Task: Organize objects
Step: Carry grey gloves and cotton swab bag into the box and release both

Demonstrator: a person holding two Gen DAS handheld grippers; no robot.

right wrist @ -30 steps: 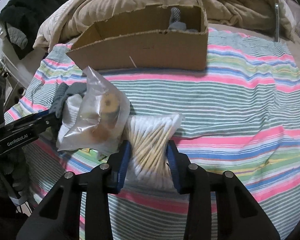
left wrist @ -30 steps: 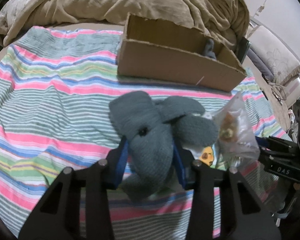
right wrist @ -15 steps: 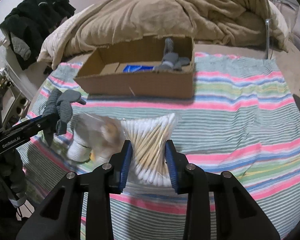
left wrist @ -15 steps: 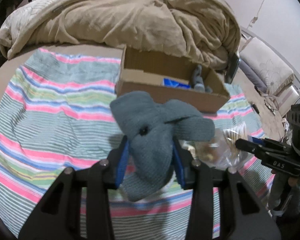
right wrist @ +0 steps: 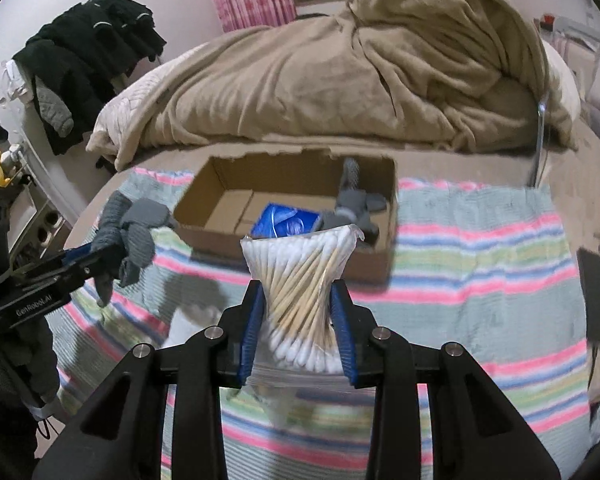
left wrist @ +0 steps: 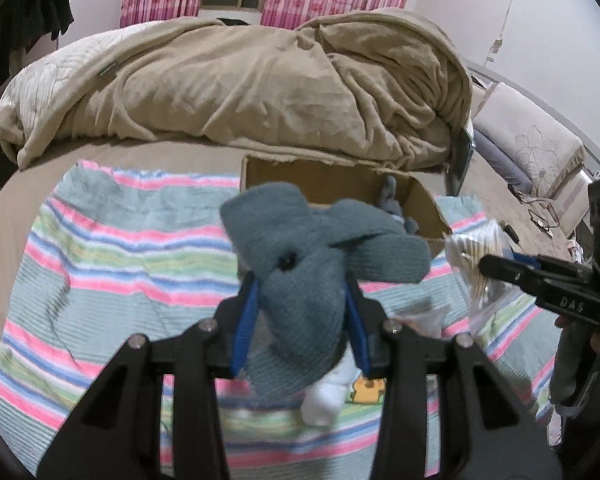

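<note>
Left wrist cam sits behind its own black fingers with blue pads [left wrist: 246, 320], raised over the striped pink-green-blue cloth [left wrist: 120, 256], facing the open brown cardboard box [left wrist: 420, 200] and the heaped tan blanket [left wrist: 260, 80] at the bed's far end. Right wrist cam has the same setup behind its own blue-padded fingers [right wrist: 252, 320], also raised over the cloth [right wrist: 480, 264], facing the box [right wrist: 204, 208] a bit nearer and more down into it, blanket [right wrist: 340, 80] beyond. Overlap: cloth, box, blanket, pink curtains; each cam also catches the other tool at frame edge, right tool at the right of the left view, left tool at the left of the right view.
</note>
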